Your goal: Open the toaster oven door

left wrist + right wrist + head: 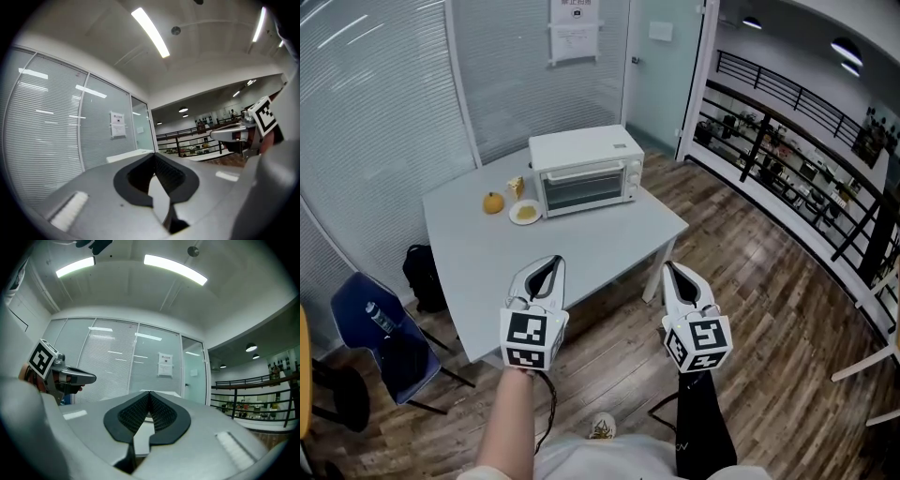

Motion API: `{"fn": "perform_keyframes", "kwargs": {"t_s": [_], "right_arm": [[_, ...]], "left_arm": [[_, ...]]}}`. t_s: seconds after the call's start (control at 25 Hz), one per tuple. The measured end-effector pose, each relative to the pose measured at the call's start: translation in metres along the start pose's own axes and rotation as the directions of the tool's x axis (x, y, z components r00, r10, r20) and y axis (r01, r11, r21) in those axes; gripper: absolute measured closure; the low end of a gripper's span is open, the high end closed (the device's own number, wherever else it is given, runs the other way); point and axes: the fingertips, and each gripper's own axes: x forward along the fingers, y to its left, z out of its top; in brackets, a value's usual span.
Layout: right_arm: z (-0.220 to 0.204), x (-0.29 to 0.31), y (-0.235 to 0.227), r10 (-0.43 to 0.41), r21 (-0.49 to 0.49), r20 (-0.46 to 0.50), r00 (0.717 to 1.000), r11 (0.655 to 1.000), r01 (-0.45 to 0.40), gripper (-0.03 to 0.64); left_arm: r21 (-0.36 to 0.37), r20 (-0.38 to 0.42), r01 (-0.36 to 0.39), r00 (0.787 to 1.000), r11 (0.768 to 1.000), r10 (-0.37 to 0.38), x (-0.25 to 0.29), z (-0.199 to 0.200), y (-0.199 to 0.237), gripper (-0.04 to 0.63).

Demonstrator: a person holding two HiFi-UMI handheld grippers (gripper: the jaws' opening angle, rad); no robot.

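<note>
The white box-shaped toaster oven (586, 169) stood towards the far side of the pale grey worktop (581, 253), its glass door (581, 188) shut flat against the front and facing the person. Just to its left lay a small orange fruit (493, 202) and a little white plate of yellowish food (525, 213). Both tools hung well short of the oven, over the wooden plank floor (769, 309) at the worktop's near edge. The left gripper (549, 262) and the right gripper (672, 270) pointed forward side by side. Each gripper's own view showed its black ribbed fingers (169, 174) (160, 411) closed tip to tip with nothing between them. The task looked not yet begun, with the step in hand being the approach. The next move would probably call for carrying one gripper forward across the worktop to the top edge of the door, where a handle appeared to run. The fingers would have to part first, close around that bar, and draw it outward and down about the bottom hinge. The plate sat near the door's left corner and might be brushed.
</note>
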Motion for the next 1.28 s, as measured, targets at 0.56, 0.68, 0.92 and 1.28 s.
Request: {"fn": "perform_keyframes", "kwargs": {"t_s": [0.56,0.68,0.92,1.28], "right_arm": [[-0.007,0.059,-0.017,0.054,0.011,0.009,0.999,0.998,-0.054,0.614],[-0.012,0.075,-0.023,0.054,0.008,0.005,0.999,0.999,-0.054,0.614],[-0.019,0.123,-0.039,0.052,-0.011,-0.006,0.999,0.999,-0.052,0.614],[-0.025,0.224,-0.067,0.050,-0.025,-0.023,0.998,0.998,-0.051,0.614]], "left_arm": [[-0.006,-0.007,-0.034,0.999,0.999,0.034,0.052,-0.002,0.025,0.538],[-0.007,-0.003,-0.035,0.999,0.999,0.035,0.070,-0.003,0.031,0.538],[-0.013,-0.002,-0.027,1.000,1.000,0.027,0.120,-0.012,0.052,0.538],[-0.028,-0.003,-0.010,1.000,1.000,0.010,0.216,-0.021,0.098,0.538]]}}
